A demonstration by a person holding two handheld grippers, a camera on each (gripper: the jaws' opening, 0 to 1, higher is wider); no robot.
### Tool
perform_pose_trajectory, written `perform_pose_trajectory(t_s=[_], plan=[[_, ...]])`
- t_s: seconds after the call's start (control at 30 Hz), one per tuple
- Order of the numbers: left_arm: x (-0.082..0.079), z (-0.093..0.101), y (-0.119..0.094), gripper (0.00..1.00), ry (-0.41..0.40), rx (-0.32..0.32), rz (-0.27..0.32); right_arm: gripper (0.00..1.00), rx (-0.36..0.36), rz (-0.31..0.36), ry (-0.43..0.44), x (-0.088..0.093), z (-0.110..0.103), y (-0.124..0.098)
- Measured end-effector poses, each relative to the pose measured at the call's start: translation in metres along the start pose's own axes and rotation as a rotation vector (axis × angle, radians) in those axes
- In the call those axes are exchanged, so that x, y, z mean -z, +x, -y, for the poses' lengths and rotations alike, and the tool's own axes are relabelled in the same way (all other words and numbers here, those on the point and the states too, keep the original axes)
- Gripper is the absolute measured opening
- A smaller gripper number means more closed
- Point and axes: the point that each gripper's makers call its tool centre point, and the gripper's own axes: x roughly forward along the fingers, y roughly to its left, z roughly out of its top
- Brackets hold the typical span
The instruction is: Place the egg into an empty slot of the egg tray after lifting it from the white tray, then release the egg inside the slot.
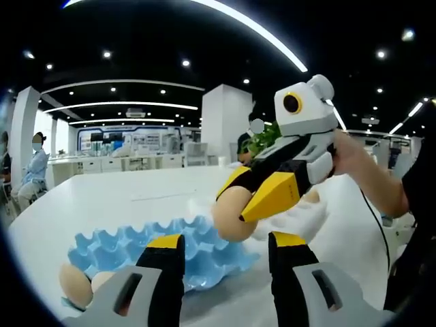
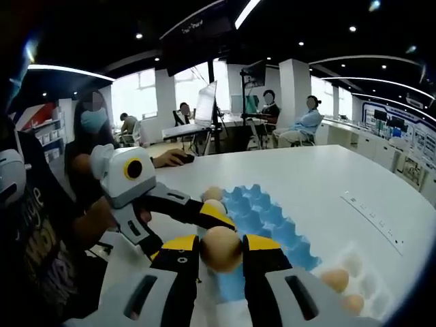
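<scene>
Above the blue egg tray (image 2: 262,218), the right gripper (image 2: 221,253) clamps the egg (image 2: 221,248); the carry step looks underway. Next, lower it into an empty slot toward twelve o'clock, then let go. The left gripper (image 1: 225,255) hangs with jaws apart, holding nothing.

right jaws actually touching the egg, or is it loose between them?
Touching. In the right gripper view the egg sits pinched between the right gripper's two jaws, no gap either side. The left gripper view shows the same grip, above the blue egg tray.

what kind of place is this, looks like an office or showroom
Probably an open-plan office or demo hall: a big white table, people seated at desks behind, recessed ceiling lights and white pillars.
</scene>
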Motion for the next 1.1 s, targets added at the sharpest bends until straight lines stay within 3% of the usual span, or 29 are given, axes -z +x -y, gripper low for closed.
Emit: perform_pose_trajectory(t_s=[0.43,0.6,0.67,0.83,1.1], plan=[[-0.007,0.004,0.0,0.37,0.015,0.007,0.037,0.26,-0.026,-0.007,0.019,0.004,-0.006,0.006],[-0.008,0.001,-0.001,0.33,0.026,-0.008,0.041,0.26,-0.037,-0.003,0.027,0.004,-0.019,0.011],[-0.008,0.005,-0.001,0.28,0.022,0.013,0.044,0.26,-0.04,-0.001,0.029,0.004,-0.025,0.012],[-0.005,0.006,-0.001,0.27,0.04,0.014,0.024,0.26,-0.044,-0.008,0.03,0.008,-0.033,0.015],[-0.001,0.001,-0.002,0.27,0.059,-0.01,0.005,0.27,-0.031,0.024,0.028,0.005,-0.02,0.007]])
